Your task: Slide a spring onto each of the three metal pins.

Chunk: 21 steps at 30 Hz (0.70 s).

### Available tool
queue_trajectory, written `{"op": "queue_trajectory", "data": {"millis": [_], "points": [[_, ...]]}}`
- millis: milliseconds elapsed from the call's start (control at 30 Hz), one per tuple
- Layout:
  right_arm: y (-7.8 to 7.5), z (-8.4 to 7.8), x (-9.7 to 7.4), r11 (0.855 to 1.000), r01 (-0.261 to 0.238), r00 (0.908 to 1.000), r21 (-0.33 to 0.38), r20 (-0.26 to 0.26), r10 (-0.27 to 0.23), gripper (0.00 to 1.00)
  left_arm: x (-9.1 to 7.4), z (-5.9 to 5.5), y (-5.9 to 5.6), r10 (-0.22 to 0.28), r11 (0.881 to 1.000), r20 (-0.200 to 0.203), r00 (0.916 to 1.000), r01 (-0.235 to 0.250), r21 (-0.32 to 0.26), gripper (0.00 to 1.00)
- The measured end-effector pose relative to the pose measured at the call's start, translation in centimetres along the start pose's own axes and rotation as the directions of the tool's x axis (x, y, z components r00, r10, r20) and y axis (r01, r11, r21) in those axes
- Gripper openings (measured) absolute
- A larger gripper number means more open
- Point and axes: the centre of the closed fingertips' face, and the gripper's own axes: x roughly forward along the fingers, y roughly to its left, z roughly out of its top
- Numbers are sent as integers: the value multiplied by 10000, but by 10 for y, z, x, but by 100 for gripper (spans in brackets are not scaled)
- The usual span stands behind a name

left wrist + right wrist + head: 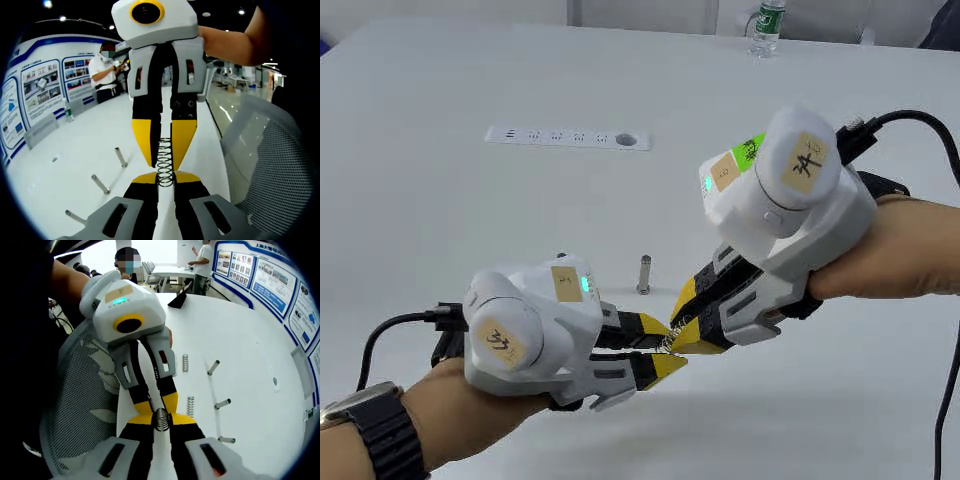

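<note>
I have my left gripper [665, 345] and right gripper [682, 325] brought tip to tip above the white desk [440, 220]. The small coiled steel spring [165, 162] is caught between them. Each gripper is clenched on one end of it, the yellow jaws narrowed to the coil's width. I judge this to be a hand-over to re-seat the spring, so that one gripper ends up holding it by one end with the bore free to drop over a pin. The three short upright metal pins [120, 156] [100, 184] [76, 216] stand in a row on the desk beyond the jaws, all bare. Two spare wire springs [185, 362] [190, 406] lie flat near them, within easy reach. Letting go too early risks the spring flicking away.
</note>
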Motion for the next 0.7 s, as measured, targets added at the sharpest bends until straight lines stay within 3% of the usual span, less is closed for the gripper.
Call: {"op": "queue_trajectory", "data": {"millis": [233,433,700], "points": [[-2,0,-1,10000,20,10000,48,19,-20,13,0,2,2,42,9998,159,9999,-39,-194,11],[-2,0,-1,9999,3,9999,138,-122,-1,13,0,2,2,63,10000,174,9998,-63,2,12],[-4,3,-5,9998,50,9999,175,-143,-47,12,-5,-1,1,-7,9997,238,9997,13,-228,26]]}}
